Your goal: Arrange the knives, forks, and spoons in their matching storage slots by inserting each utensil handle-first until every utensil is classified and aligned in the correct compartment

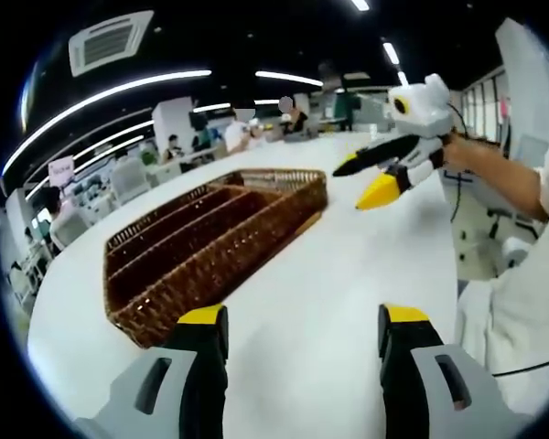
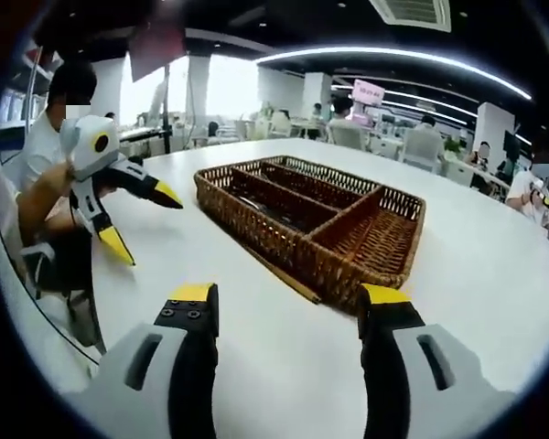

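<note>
in the left gripper view the left gripper rises from the bottom edge with its two yellow-tipped jaws spread wide apart and nothing between them, held above a white table. just ahead of the left jaw lies a brown wicker cutlery tray, resting flat on the table, with long narrow compartments running its length and one crosswise compartment at the far end. no knife, fork or spoon can be made out in or around the tray here; the compartments look dark and their bottoms are hard to read. to the upper right the right gripper comes in, held by a person's hand on a bare forearm, its black-and-yellow jaws parted and empty, in the air above the table beyond the tray's far corner.

in the right gripper view the right gripper has its jaws wide open with nothing held, and the same wicker cutlery tray sits just beyond the right jaw on the white table. the left gripper enters from the left, jaws apart and empty, well clear of the tray. whether the long compartments hold anything i cannot tell
</note>
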